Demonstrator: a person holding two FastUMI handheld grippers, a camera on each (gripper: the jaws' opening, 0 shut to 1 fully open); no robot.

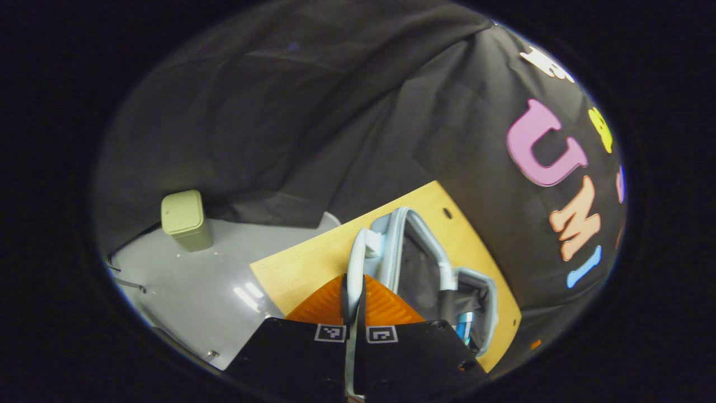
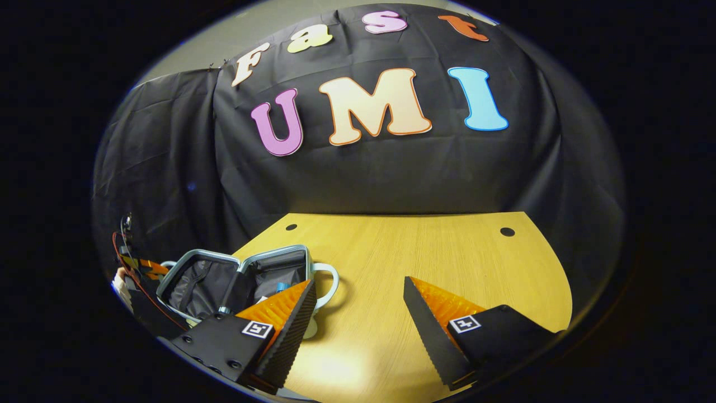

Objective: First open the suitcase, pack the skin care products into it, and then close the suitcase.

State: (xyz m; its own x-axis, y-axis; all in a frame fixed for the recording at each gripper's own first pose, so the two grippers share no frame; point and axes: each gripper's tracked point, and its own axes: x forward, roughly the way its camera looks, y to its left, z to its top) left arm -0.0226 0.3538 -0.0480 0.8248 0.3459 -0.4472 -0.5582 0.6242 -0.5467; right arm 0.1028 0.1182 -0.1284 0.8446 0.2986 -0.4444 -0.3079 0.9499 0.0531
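Observation:
A small pale-blue suitcase (image 2: 190, 263) lies open on the left of the wooden table (image 2: 425, 252), both halves showing dark lining, its handle (image 2: 330, 277) toward the table's middle. A blue-capped skin care bottle (image 2: 281, 287) stands inside; in the left gripper view it is the blue bottle (image 1: 464, 326). My left gripper (image 1: 353, 288) is shut on the pale rim of the suitcase (image 1: 391, 235) at its edge. In the right gripper view the left gripper (image 2: 137, 270) shows at the suitcase's far-left side. My right gripper (image 2: 358, 305) hovers open above bare table, just right of the suitcase.
A pale green lidded bin (image 1: 184, 219) stands on the grey floor (image 1: 190, 280) beyond the table's edge. Black cloth walls close the booth behind the table. Bare tabletop stretches to the right of the suitcase.

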